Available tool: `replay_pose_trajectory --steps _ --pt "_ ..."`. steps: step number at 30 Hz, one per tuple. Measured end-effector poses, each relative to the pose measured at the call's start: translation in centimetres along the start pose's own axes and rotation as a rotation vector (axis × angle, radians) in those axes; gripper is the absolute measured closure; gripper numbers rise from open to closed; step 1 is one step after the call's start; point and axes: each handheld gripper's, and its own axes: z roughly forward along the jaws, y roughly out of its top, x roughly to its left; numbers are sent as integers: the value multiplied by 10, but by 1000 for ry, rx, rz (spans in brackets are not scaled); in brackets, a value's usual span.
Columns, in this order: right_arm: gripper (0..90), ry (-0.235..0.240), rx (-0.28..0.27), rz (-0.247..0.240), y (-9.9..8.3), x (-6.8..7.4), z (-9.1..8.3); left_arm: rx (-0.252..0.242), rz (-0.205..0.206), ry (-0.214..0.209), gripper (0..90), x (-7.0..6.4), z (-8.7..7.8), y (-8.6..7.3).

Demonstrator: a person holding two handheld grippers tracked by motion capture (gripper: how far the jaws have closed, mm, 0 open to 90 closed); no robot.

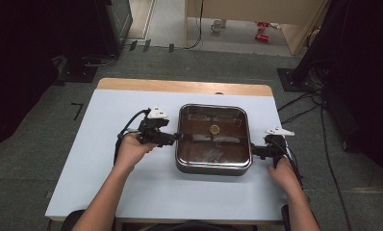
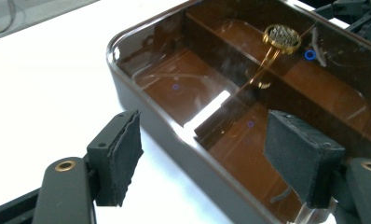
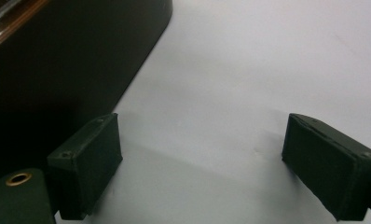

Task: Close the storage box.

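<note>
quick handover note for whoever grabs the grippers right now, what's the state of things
Left gripper: open, jaws straddling the left wall of the brown pan, one pad outside, one inside; not clamped.
Right gripper: open, low over the table beside the pan's right wall, not touching it.
The pan sits mid-table, with an inner divider and a small gold round piece on top of it.
Done: both grippers brought to the pan's sides.
Left: probably close both on the walls, then lift or move the pan.
</note>
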Motion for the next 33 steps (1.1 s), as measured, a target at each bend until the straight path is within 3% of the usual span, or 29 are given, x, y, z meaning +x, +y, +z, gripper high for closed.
replay_pose_trajectory --steps 5,8,16,19,26,33 --pt "111 0 1 -1 0 0 0 -21 -19 40 261 1 -10 -22" --pt "111 0 1 0 0 0 0 -48 -7 73 238 1 -14 -35" --pt "111 0 1 0 0 0 0 -39 -5 121 221 -1 -17 -66" --pt "111 0 1 0 0 0 0 -43 -7 118 220 -5 -15 -79" --pt "111 0 1 1 0 0 0 21 24 104 213 -16 -8 -99" --pt "111 0 1 1 0 0 0 82 14 76 213 -19 1 -110"
